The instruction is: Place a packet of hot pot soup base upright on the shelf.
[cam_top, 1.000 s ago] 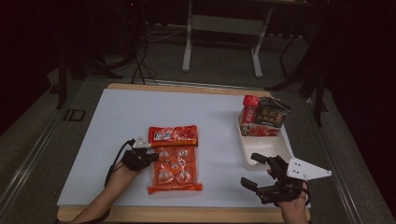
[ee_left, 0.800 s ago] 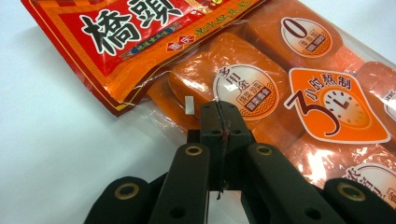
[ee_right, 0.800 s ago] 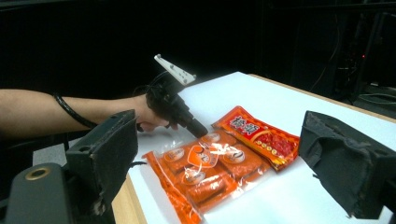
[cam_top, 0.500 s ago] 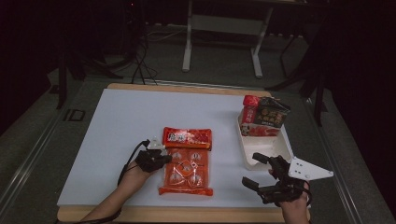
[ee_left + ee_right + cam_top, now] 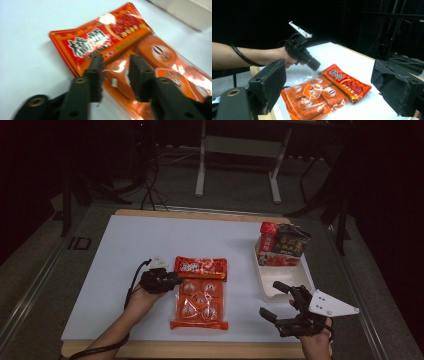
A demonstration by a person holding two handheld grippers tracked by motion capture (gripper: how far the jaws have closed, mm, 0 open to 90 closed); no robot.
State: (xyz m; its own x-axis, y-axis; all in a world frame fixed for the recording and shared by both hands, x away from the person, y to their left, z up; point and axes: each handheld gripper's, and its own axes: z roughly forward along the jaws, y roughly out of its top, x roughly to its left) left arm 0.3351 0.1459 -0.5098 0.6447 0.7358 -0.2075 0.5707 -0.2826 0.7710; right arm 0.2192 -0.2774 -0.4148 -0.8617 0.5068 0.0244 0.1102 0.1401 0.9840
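An orange snack packet (image 5: 200, 295) with several wrapped pieces lies flat on the white table top (image 5: 150, 245), its red header toward the far side. My left gripper (image 5: 174, 280) is at the packet's left edge. In the left gripper view its jaws (image 5: 113, 70) are drawn close together on the packet (image 5: 120, 37), just below the header. My right gripper (image 5: 272, 299) hovers open at the near right with nothing between its jaws (image 5: 332, 75). The right gripper view looks across at the packet (image 5: 322, 95) and the left gripper (image 5: 313, 63).
A white tray (image 5: 285, 282) stands to the right of the packet, with red and dark snack packages (image 5: 280, 247) in its far end. The table's wooden front edge (image 5: 200, 351) is close to both hands. Dark floor and metal stands lie beyond.
The left gripper and the orange packet slid to the right together over the first half second, then held still. The right gripper has stayed open, almost in place.
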